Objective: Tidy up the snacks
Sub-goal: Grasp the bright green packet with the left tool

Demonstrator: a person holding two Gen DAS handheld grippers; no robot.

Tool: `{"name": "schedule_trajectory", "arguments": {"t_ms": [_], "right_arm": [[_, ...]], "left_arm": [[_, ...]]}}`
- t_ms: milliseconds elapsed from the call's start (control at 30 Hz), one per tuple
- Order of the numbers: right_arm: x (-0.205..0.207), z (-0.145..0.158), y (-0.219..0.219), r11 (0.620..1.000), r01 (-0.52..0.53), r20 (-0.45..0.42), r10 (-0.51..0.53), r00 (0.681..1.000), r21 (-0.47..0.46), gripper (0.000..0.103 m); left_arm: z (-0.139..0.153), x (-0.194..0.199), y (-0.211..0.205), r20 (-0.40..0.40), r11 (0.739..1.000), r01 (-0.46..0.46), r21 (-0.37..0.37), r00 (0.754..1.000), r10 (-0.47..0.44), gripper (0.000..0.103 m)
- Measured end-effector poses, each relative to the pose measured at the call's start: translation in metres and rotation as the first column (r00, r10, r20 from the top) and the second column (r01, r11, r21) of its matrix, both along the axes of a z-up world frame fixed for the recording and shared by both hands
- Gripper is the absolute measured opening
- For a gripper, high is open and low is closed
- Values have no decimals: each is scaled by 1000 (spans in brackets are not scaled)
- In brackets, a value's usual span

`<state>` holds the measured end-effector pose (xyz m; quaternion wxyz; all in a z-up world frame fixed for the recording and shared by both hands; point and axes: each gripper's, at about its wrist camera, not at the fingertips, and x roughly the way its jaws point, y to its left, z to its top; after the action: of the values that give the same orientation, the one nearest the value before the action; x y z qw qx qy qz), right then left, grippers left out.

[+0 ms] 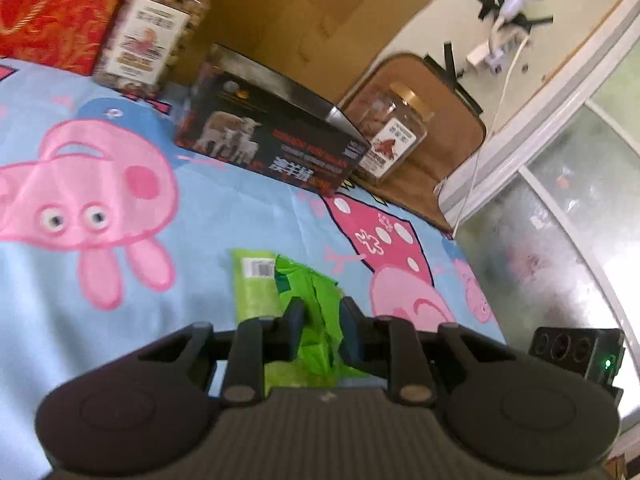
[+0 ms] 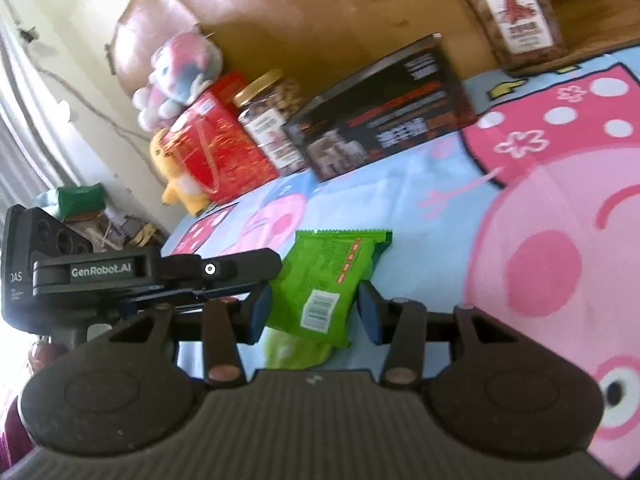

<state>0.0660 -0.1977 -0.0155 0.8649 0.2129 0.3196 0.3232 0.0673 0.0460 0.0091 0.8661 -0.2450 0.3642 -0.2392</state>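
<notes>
1. Left gripper (image 1: pixel 320 312) pinches the crumpled end of a green packet (image 1: pixel 308 300), jaws nearly closed on it.
2. Right gripper (image 2: pixel 314 312) straddles another green packet (image 2: pixel 328 280), jaws half open, pads not pressing.
3. Both packets lie on the cartoon sheet (image 1: pixel 208 216).
4. Beyond: black box (image 1: pixel 272 140), jars (image 1: pixel 152 36), red box (image 2: pixel 216 148).

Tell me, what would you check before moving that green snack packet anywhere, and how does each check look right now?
1. The left gripper pinches the green packet: ok.
2. The right gripper straddles the packet: ok.
3. The right fingers press on it: cannot tell.
4. Packet uncrushed: not ok, crumpled between the left fingers.
5. Bare blanket in front of the black box: ok.
6. The jar stands upright beside the red box: ok.
</notes>
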Motion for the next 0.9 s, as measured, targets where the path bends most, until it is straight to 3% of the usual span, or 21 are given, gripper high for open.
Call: {"name": "schedule_trajectory", "arguments": {"t_ms": [267,400,500,633,767,900], "right_arm": [[-25,1,34,985,-67,101,84,991,-161,51],[-31,-1,38,973,-84,122,112,986,-213,56],[-35,-1,43,962,-88,150,130,980,-259,57],[-33,-3,48,961,-86,162,132,978,-264,58],[-35,-2,48,959,-68,169,118,979,-274,50],[-46,7,48,965,-69,216,125,968,-253,50]], "left_arm": [[-17,-18,19,-45,999,-32,-9,998,32,21],[-23,-19,25,-57,999,-51,-18,997,50,36],[-28,-16,23,-74,998,-23,-53,997,19,40],[-32,-17,17,-67,998,-17,-56,998,13,40],[-30,-22,20,-76,997,-28,-71,997,23,38],[-16,-34,24,-21,997,-48,-65,999,46,38]]}}
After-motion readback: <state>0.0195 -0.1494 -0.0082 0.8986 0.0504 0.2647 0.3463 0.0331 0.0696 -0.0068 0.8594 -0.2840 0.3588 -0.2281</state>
